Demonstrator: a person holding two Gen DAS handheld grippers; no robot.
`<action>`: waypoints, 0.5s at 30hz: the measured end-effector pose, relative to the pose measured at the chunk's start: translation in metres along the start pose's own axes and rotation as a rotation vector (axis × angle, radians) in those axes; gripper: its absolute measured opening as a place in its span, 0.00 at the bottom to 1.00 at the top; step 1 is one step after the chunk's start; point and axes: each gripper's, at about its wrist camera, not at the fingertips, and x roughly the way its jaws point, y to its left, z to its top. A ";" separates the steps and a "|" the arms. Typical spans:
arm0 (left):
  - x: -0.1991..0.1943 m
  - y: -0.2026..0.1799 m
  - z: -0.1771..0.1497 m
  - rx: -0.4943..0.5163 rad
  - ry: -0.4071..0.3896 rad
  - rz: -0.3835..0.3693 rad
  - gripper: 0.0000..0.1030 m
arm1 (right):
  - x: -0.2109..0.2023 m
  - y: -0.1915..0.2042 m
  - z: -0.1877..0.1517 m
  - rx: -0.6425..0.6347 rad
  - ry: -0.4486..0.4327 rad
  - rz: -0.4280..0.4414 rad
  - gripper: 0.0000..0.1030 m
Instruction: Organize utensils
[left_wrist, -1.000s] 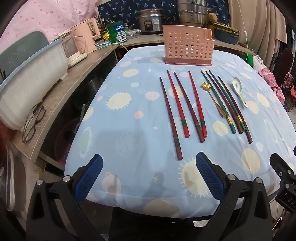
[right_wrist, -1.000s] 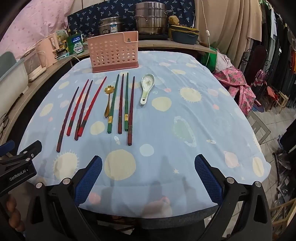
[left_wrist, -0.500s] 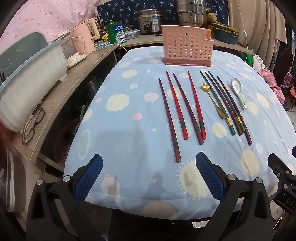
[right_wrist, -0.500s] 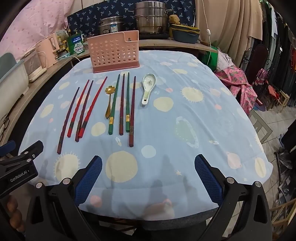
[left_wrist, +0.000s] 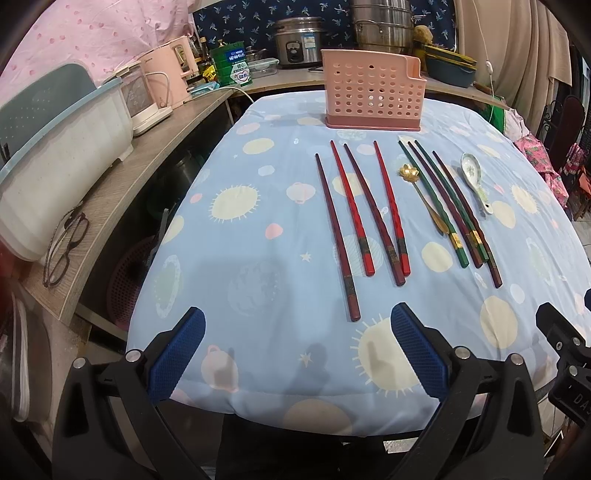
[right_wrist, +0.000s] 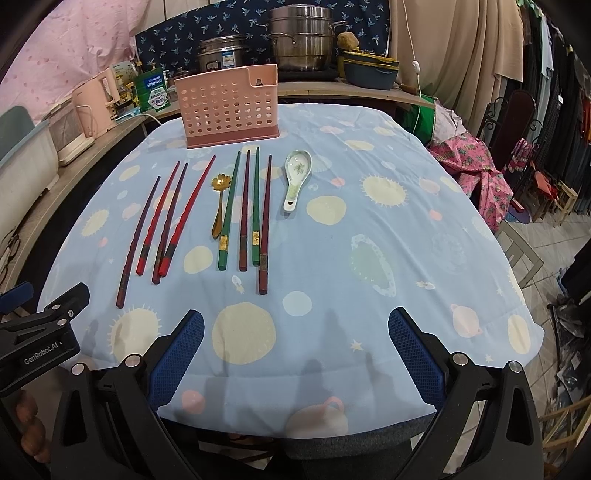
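Both my grippers hang at the near edge of the desk (left_wrist: 258, 206), fingers spread wide, nothing between them. Left gripper (left_wrist: 295, 354) sits bottom centre of the left wrist view; right gripper (right_wrist: 295, 354) bottom centre of the right wrist view.

Utensils all lie flat on the blue planet-print cloth, in a row, centre of frame:
- four red chopsticks (left_wrist: 354, 210), left group, handles toward me; the two on the right touch at the near ends.
- gold flower spoon (left_wrist: 419, 192) between the groups, handle touching the first green chopstick.
- four green and dark chopsticks (left_wrist: 448, 206), packed close, right of centre.
- white ceramic spoon (left_wrist: 474, 181) just right of them, bowl away from me.

Pink perforated holder (left_wrist: 373, 94) stands upright at the far edge of the cloth, top centre, beyond the chopstick tips and apart from them. I can't see inside it.

In the right wrist view, same layout: red chopsticks (right_wrist: 166, 221) left of centre, ceramic spoon (right_wrist: 297, 177) centre, holder (right_wrist: 229, 105) upper centre-left. The left gripper's body (right_wrist: 40, 332) shows at lower left with my fingers (right_wrist: 31, 424) under it.
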 end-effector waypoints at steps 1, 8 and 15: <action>0.001 0.000 0.000 0.000 0.001 -0.001 0.93 | 0.000 0.000 0.000 0.000 0.000 0.000 0.94; -0.002 -0.001 -0.001 -0.001 0.001 0.002 0.93 | 0.000 0.000 0.000 0.000 0.001 0.000 0.94; -0.003 -0.001 -0.002 0.001 -0.001 0.003 0.93 | 0.000 0.000 -0.001 0.000 0.001 0.000 0.94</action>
